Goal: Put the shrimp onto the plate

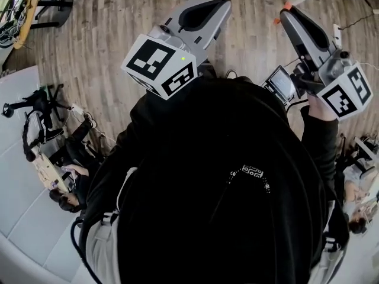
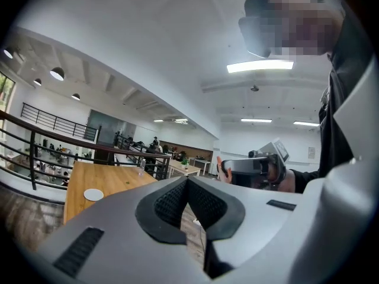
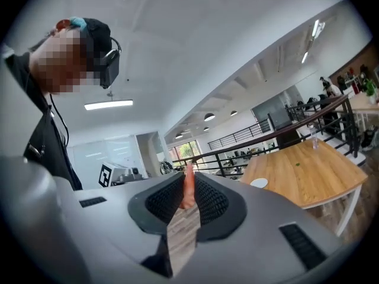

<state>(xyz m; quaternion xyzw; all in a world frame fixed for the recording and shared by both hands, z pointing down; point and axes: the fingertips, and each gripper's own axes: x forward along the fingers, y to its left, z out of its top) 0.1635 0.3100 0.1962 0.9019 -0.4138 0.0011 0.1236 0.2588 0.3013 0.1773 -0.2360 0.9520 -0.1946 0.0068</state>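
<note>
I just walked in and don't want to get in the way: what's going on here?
A person in a black top holds a grey two-jaw gripper in each hand, both lifted well clear of the table. The right gripper has its jaws closed on a small orange-pink shrimp. The left gripper is shut with nothing in it. The small round white plate lies on the light wooden table some way off, so the shrimp is not on it yet.

Shrimp (image 3: 188,193) between pads (image 3: 208,201) of right tool (image 3: 188,179); plate (image 3: 259,183) on table (image 3: 308,170) beyond
</note>
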